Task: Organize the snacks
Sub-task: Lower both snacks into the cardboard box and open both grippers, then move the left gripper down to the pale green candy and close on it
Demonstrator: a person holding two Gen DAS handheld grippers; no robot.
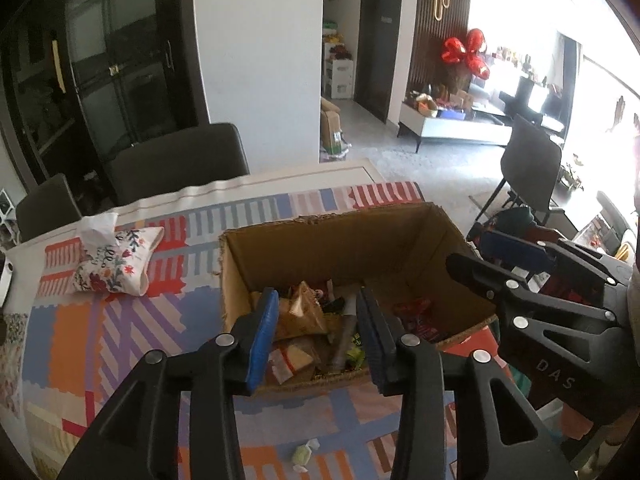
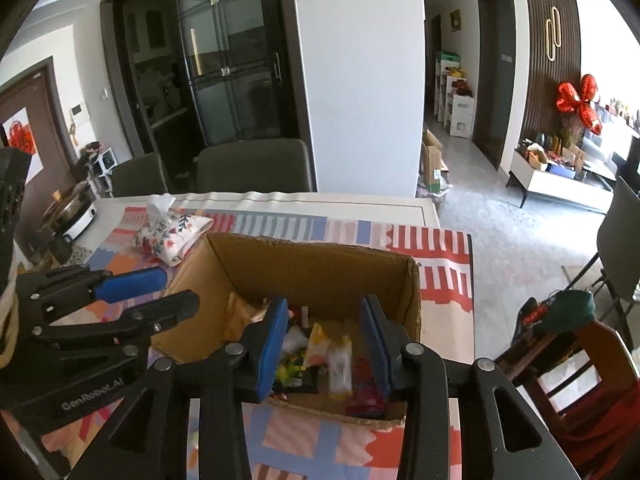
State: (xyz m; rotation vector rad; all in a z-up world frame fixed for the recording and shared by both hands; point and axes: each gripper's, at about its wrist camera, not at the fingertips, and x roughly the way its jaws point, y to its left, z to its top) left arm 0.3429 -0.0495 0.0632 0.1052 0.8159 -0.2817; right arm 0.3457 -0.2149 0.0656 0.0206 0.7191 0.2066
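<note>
Snacks (image 1: 304, 320) in cardboard box (image 1: 320, 248), both tools parted

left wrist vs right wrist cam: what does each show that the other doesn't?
Left wrist only: a wrapped candy on the tablecloth in front of the box.
Right wrist only: a cooker at the table's far left, a red wall decoration, a wooden chair.
Both: open cardboard box of snacks, floral tissue pouch, left gripper and right gripper, both open above the box.
</note>
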